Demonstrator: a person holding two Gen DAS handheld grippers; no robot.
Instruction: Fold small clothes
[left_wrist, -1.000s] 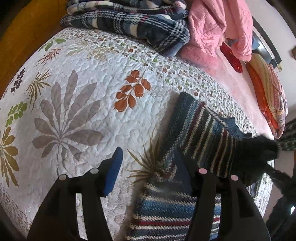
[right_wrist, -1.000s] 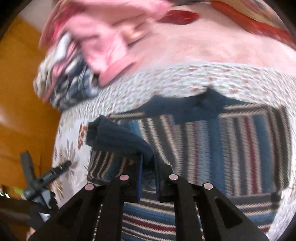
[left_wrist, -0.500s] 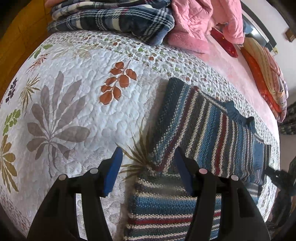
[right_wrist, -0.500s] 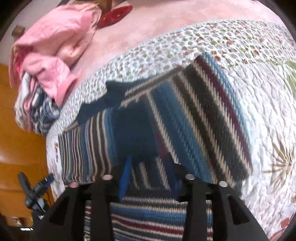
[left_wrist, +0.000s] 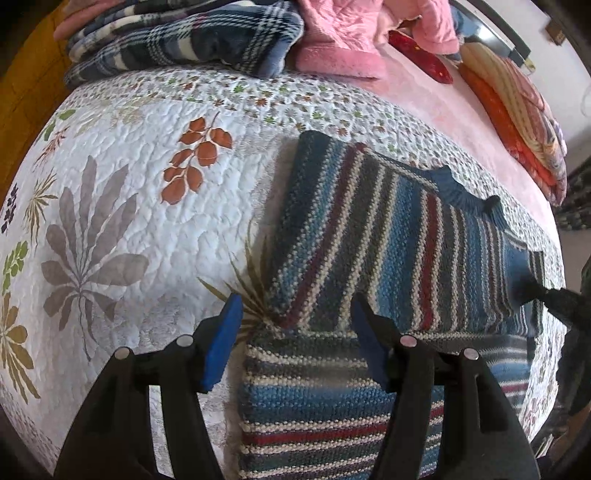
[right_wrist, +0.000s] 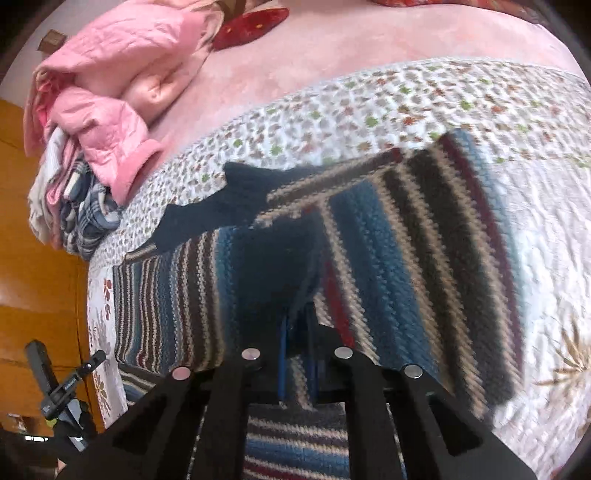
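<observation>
Spread flat on the white quilted bedspread with leaf prints (left_wrist: 122, 192): a small knitted sweater in blue, maroon, grey and cream stripes (left_wrist: 388, 236), one sleeve folded across the body, navy collar toward the far edge. Hovering low over the sweater's near corner, the left gripper (left_wrist: 295, 314), blue-padded fingers (left_wrist: 225, 332) spread wide, nothing between them. Over on the other side, the right gripper (right_wrist: 297, 321), narrowed right down, pinching a dark navy fold of the sweater (right_wrist: 273, 266) just at its tips. Piled at the far end of the bed: a navy plaid blanket (left_wrist: 192, 40), a crumpled pink quilted cover (right_wrist: 110, 85). Beyond the quilt, a pale pink sheet (right_wrist: 369, 62).
</observation>
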